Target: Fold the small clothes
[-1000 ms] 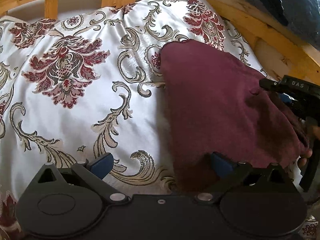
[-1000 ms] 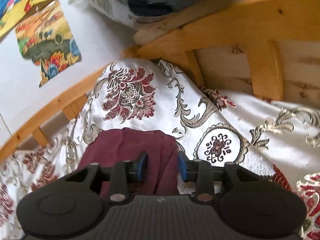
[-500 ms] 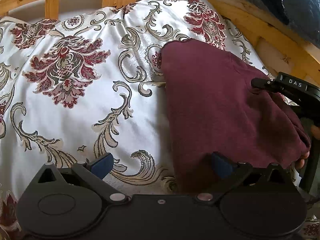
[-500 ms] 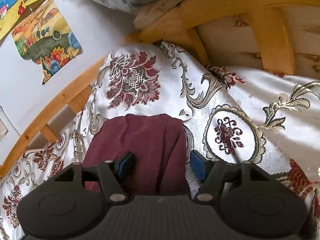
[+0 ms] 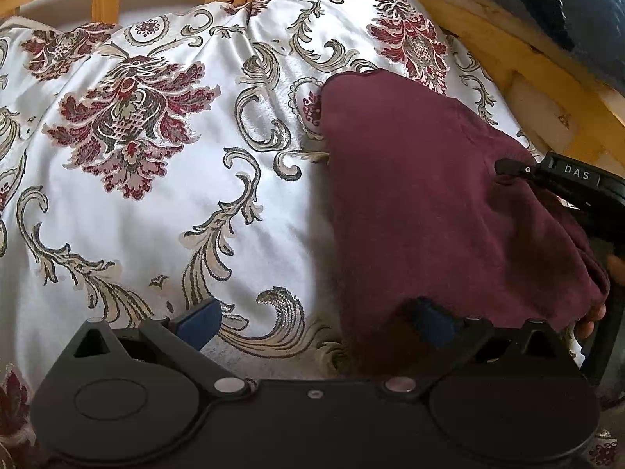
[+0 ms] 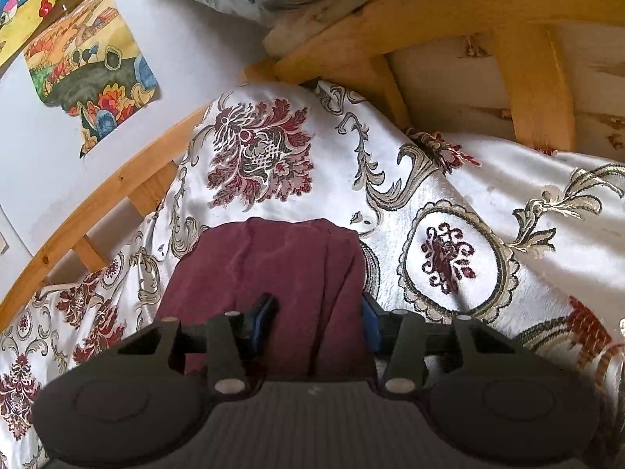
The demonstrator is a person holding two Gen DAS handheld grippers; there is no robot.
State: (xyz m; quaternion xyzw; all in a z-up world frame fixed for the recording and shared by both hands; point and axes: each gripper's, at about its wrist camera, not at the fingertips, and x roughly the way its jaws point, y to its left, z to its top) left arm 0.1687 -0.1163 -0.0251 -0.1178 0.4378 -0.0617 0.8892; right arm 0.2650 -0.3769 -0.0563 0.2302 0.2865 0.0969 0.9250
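Observation:
A maroon garment lies partly folded on the patterned bedspread, toward its right side. My left gripper stands open and wide over the garment's near left edge. Its right pad touches the cloth and its left pad is over bare bedspread. My right gripper is at the garment's near right edge. Its jaws are closing with a bunched fold of cloth filling the gap between the pads. In the left wrist view the right gripper shows black at the garment's right side.
A wooden bed frame with slats runs along the back and right of the bedspread. A grey-blue bundle rests on the frame's corner. Paintings hang on the white wall to the left. A person's fingers show by the right gripper's handle.
The right gripper's jaws widened over the garment's fold, then narrowed on it again, and it shifted slightly forward. The cloth's right side lies flatter. The left gripper has not moved.

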